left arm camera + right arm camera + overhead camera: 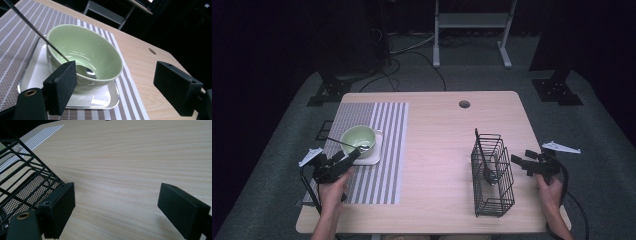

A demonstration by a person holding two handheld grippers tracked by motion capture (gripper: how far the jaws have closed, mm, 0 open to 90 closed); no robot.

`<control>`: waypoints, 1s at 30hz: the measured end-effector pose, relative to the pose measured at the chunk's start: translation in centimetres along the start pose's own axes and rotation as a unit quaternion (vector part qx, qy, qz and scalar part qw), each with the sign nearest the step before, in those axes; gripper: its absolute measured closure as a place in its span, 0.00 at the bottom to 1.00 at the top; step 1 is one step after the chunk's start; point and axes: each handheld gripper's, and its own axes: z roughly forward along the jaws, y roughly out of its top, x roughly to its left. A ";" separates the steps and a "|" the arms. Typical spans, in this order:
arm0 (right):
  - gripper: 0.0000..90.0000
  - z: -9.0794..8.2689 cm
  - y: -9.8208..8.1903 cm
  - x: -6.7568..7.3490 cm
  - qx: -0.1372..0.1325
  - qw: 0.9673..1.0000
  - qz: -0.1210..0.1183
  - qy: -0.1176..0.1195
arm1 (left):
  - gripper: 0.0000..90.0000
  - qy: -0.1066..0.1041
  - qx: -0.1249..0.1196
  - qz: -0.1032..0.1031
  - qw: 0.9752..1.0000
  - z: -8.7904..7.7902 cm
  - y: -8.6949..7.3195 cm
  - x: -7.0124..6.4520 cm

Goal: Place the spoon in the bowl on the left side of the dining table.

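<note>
A pale green bowl (358, 138) (100, 50) stands on a white square plate (372, 160) (35, 72) on a striped placemat (384, 175). A metal spoon (343, 144) (86, 70) rests in the bowl, its handle leaning out over the rim to the left. My left gripper (352, 157) (115, 85) is open just in front of the bowl, with nothing between its jaws. My right gripper (522, 157) (116, 207) is open over bare wood beside a black wire basket (492, 172) (22, 177). A dark utensil (486, 167) stands inside the basket.
The wooden table (437, 150) has a cable hole (464, 104) near its far edge. A white metal frame (472, 30) and dark stands sit on the floor beyond the table. Bare wood lies between placemat and basket.
</note>
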 end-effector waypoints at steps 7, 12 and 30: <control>0.15 0.0 0.0 0.0 0.001 1.000 0.000 -0.001 | 0.18 0.000 0.004 0.007 1.000 0.0 -0.4 -0.3; 0.15 0.0 0.0 0.0 0.001 1.000 0.000 -0.001 | 0.18 -0.002 0.006 0.012 1.000 0.3 -0.6 -0.6; 0.15 0.0 0.0 0.1 -0.002 1.000 0.000 -0.001 | 0.18 -0.040 0.030 0.043 0.998 0.7 -2.0 -3.0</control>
